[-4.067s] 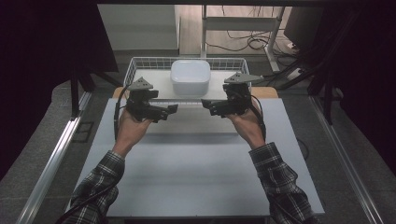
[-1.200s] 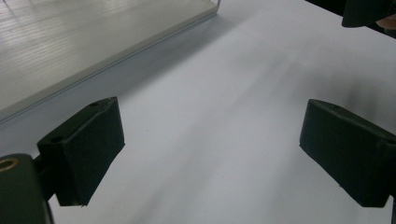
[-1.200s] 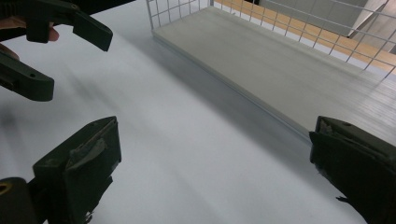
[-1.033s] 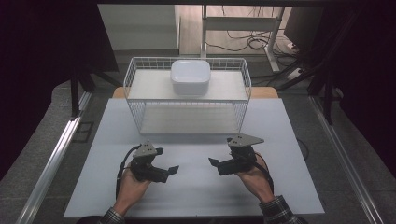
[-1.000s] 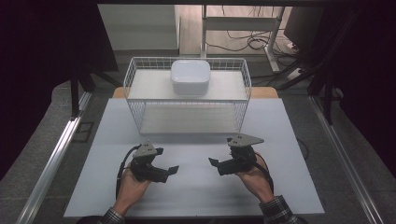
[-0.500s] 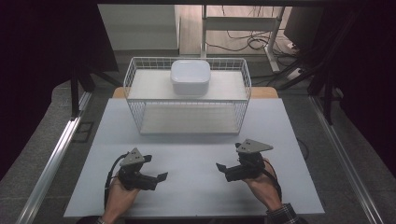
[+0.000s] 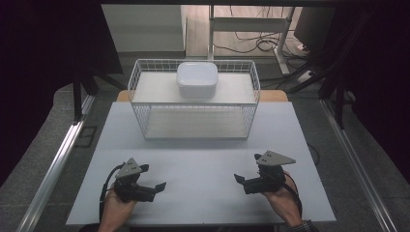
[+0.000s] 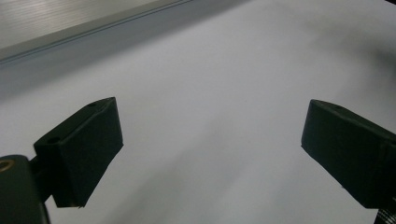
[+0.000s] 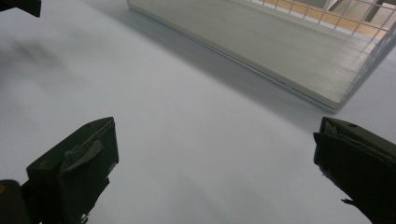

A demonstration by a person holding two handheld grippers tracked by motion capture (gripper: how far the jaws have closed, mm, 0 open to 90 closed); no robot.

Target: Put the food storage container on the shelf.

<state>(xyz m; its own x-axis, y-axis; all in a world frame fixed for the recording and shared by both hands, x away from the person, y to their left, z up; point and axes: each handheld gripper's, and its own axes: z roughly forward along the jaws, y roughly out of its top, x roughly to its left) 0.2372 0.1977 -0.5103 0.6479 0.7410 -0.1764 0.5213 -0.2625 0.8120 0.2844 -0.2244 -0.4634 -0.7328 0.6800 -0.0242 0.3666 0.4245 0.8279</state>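
Near the front edge of the white table [image 7: 203,159], a hand holds each gripper low over the surface. My left gripper [image 7: 157,186] sits at the front left and points right. My right gripper [image 7: 240,180] sits at the front right and points left toward it. In the left gripper view the left gripper [image 8: 210,140] is open, with bare table between its black jaws. In the right gripper view the right gripper [image 9: 215,154] is also open and holds nothing.
A white wire basket [image 7: 251,92] stands at the back middle of the table. A white lidded container [image 7: 197,79] rests on its upper shelf. The basket's lower shelf [image 9: 261,42] lies ahead in the right gripper view. Metal rails run along both sides of the table.
Both hands have drawn back from the basket to the table's front edge and moved slightly apart. Both grippers stay open and hold nothing.
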